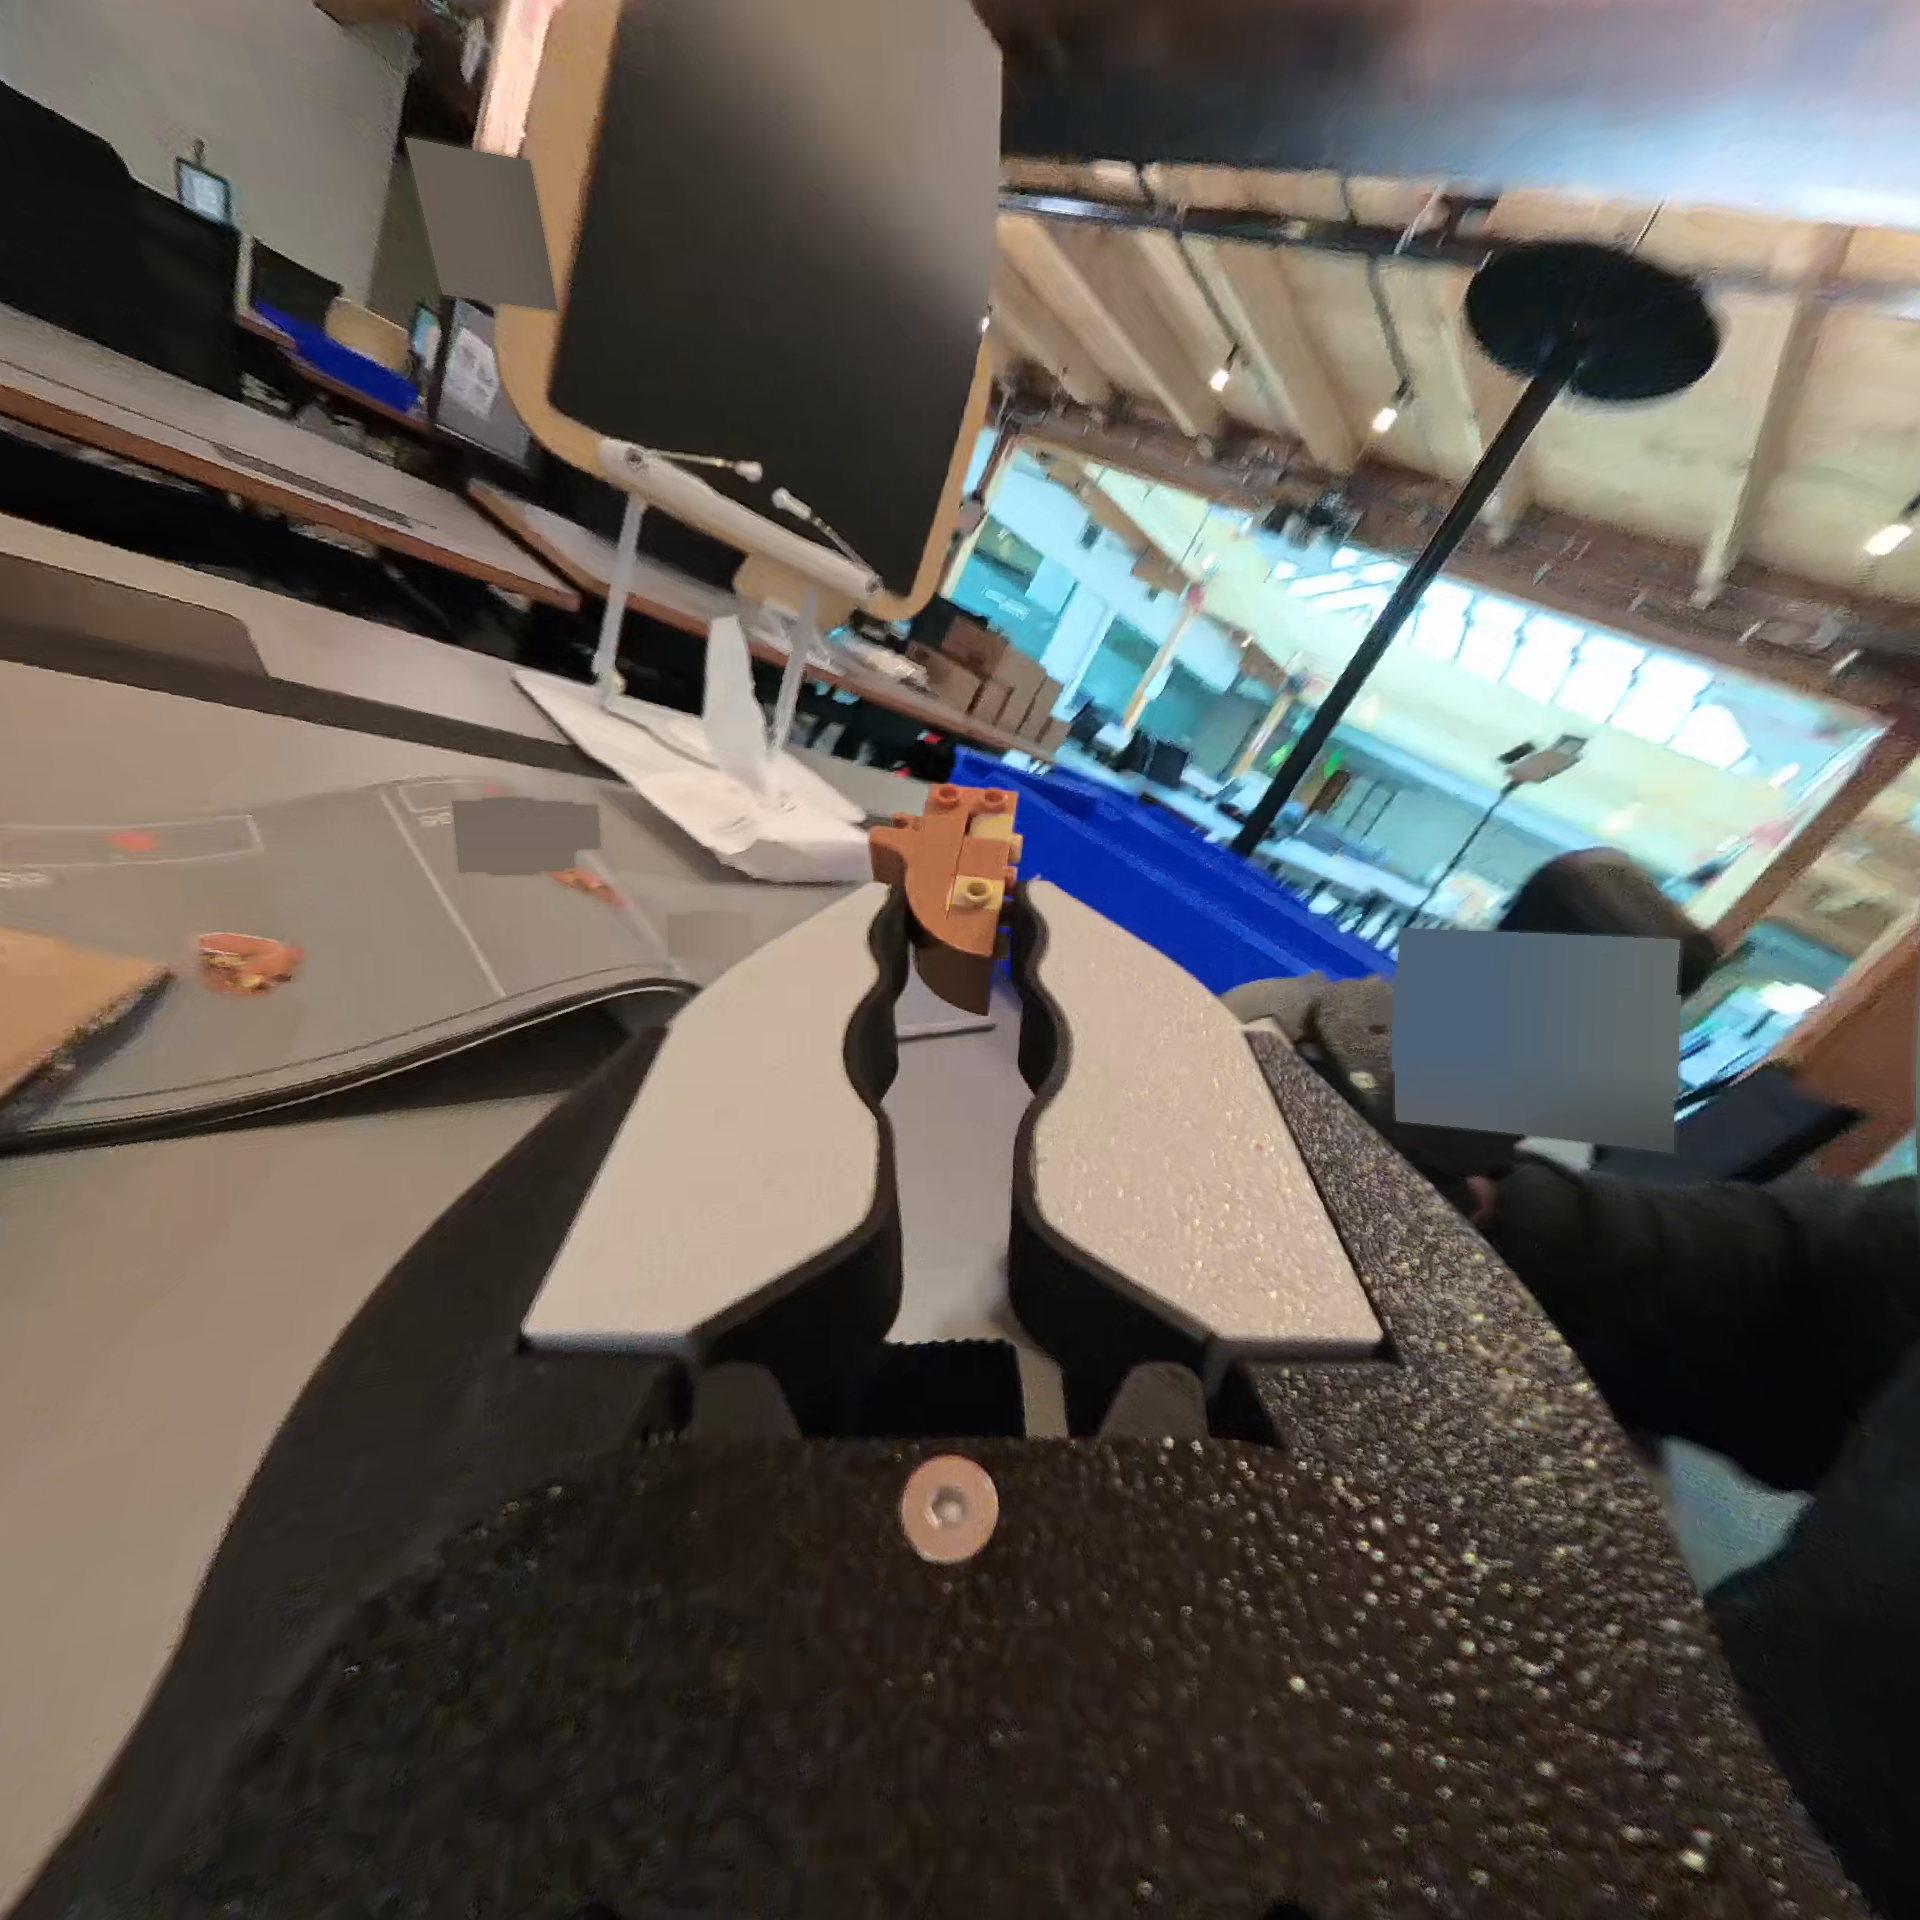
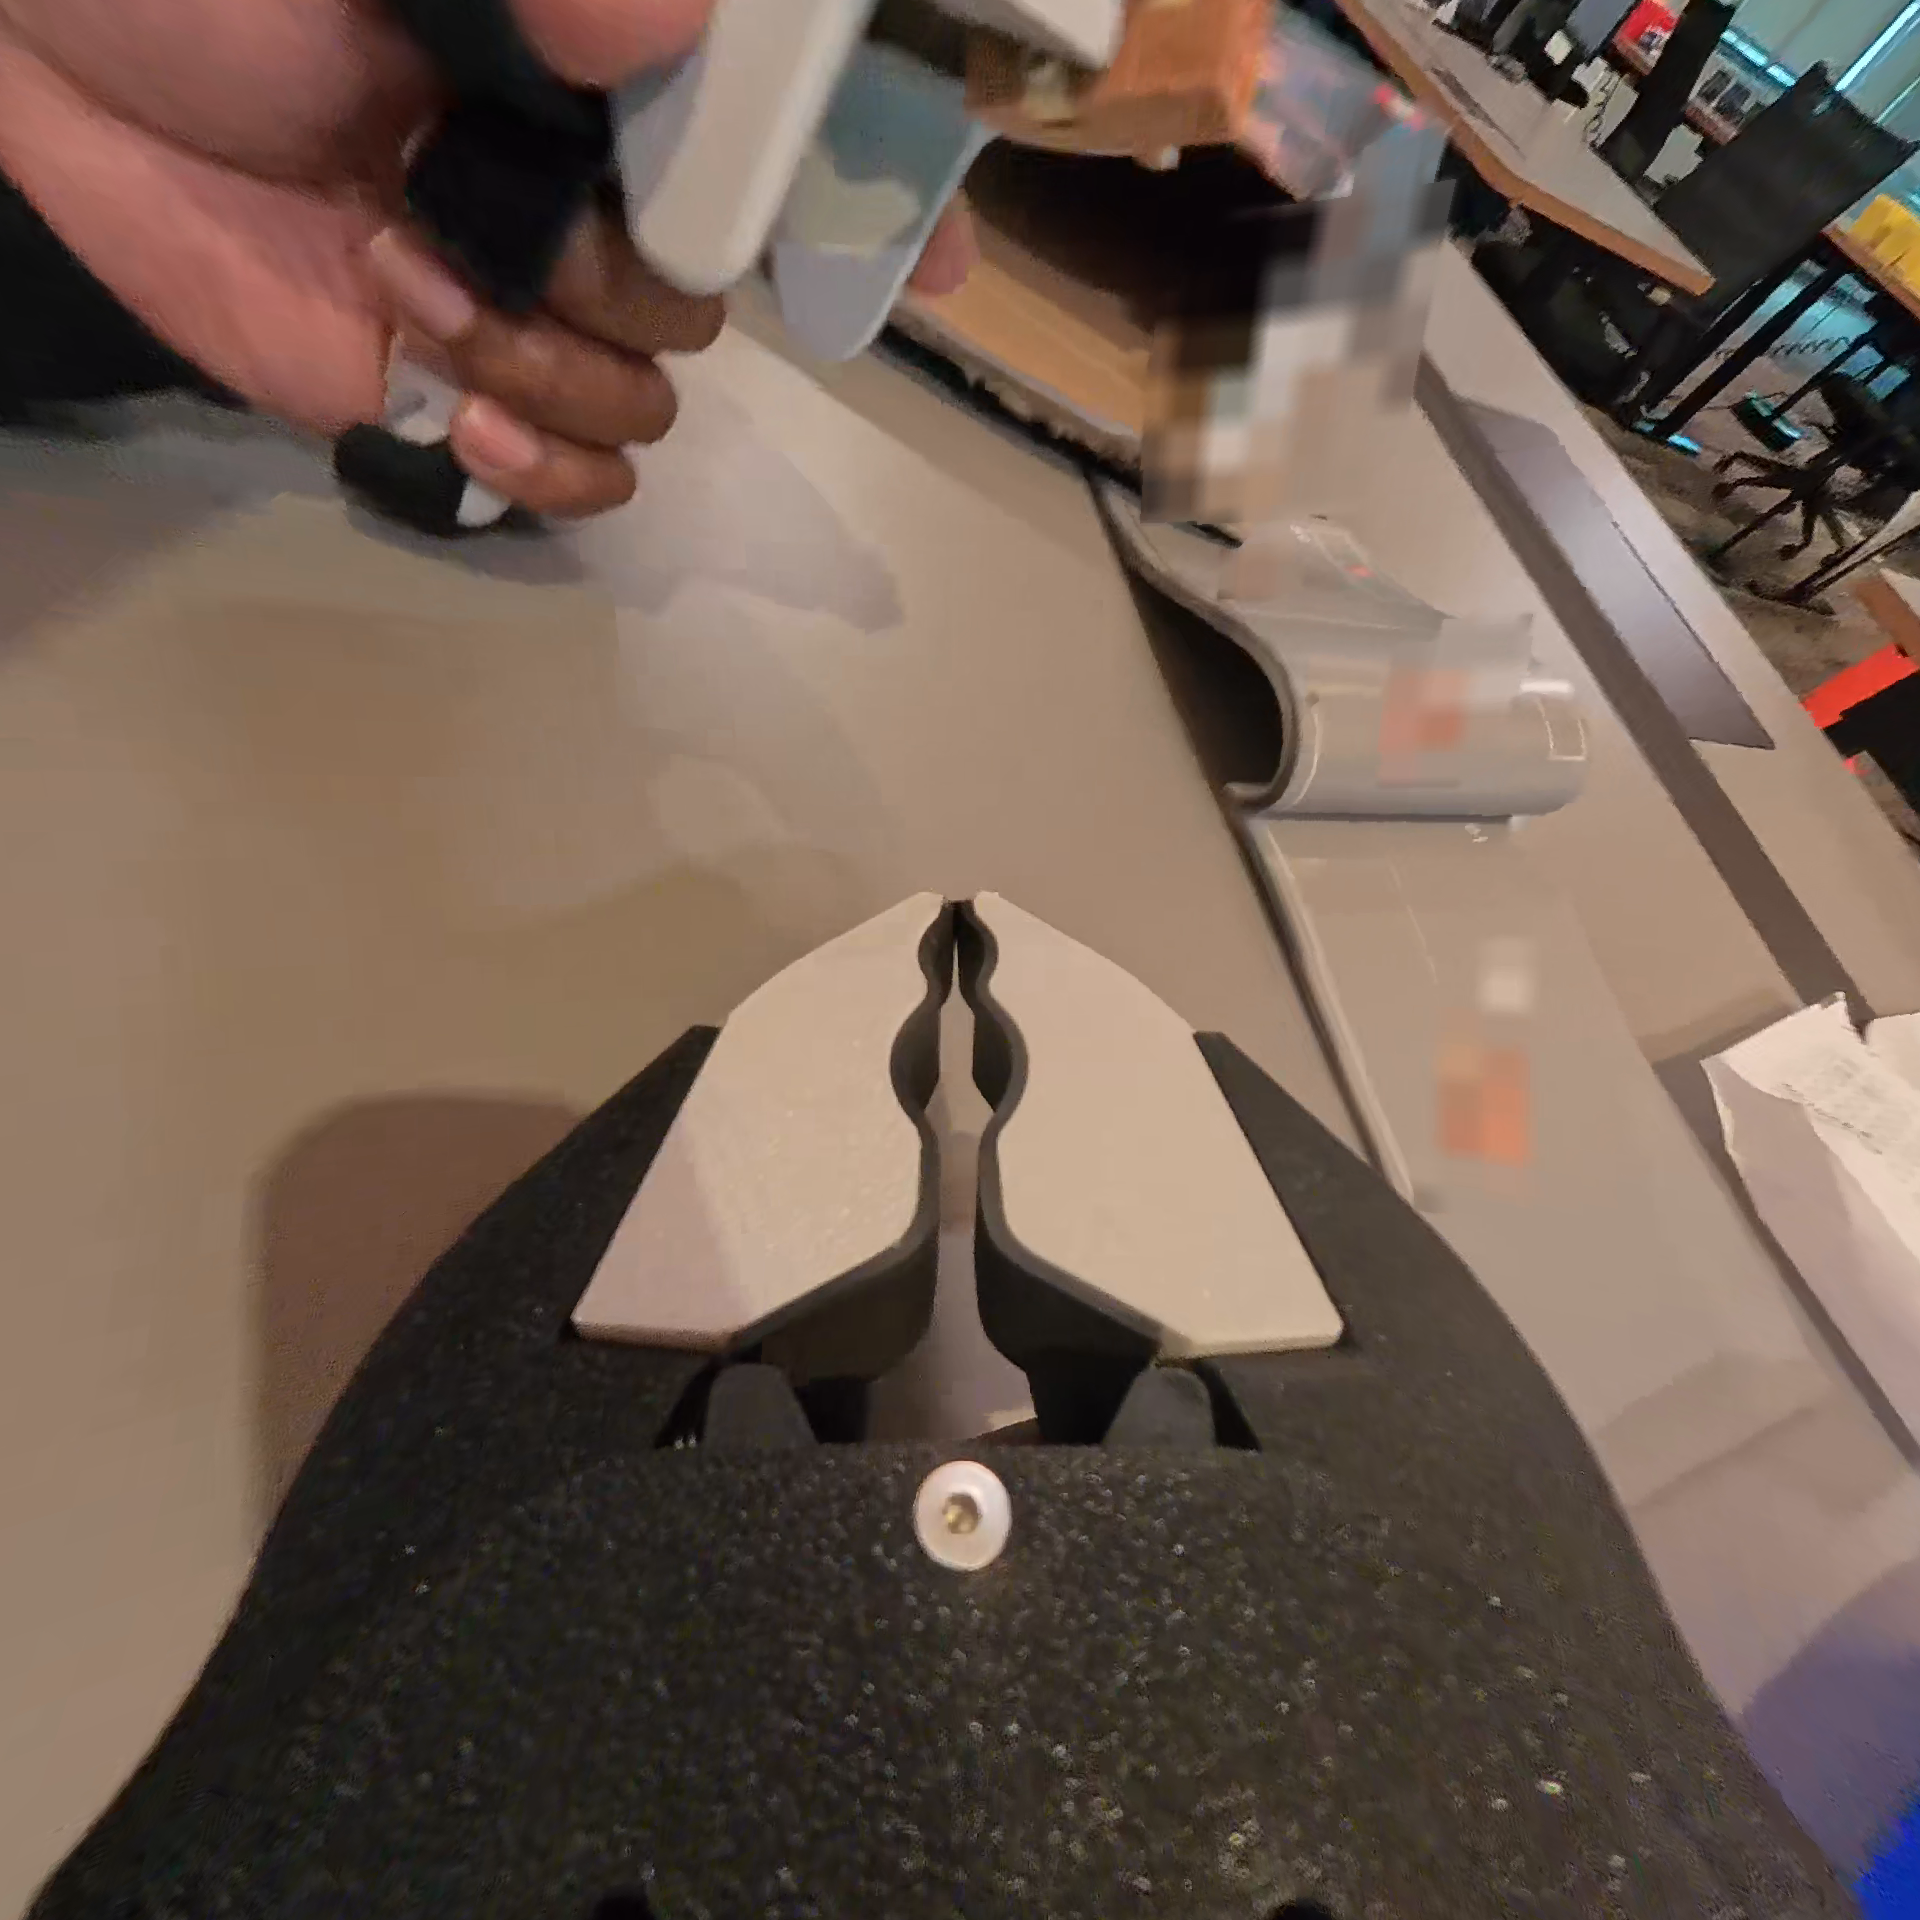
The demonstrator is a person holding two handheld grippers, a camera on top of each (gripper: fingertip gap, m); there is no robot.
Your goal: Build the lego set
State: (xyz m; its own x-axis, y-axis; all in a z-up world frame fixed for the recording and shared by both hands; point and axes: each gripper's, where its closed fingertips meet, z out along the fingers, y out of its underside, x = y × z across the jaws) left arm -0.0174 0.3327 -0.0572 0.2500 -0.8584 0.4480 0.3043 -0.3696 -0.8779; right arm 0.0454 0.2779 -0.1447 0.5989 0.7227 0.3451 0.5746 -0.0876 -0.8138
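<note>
My left gripper [image 1: 951, 909] is shut on a small brown brick assembly [image 1: 951, 894] with orange-brown curved pieces and tan studs, held up in the air above the grey table [image 1: 260, 1247]. The same assembly [image 2: 1174, 52] shows blurred at the top of the right wrist view, in the left gripper's grey fingers [image 2: 717, 187], with a person's hand [image 2: 436, 312] on that gripper. My right gripper [image 2: 958, 909] is shut with nothing between its pads, low over the grey table [image 2: 520, 779].
An open grey booklet [image 1: 364, 935] lies on the table at left; it curls up in the right wrist view [image 2: 1403, 717]. White paper [image 1: 727, 790] and a stand with a dark board [image 1: 769, 260] are behind. A blue bin [image 1: 1143, 873] sits beyond the left gripper. Small orange pieces [image 1: 249, 961] lie on the booklet. The tips of one gripper are about 12 centimeters away from the tips of the other.
</note>
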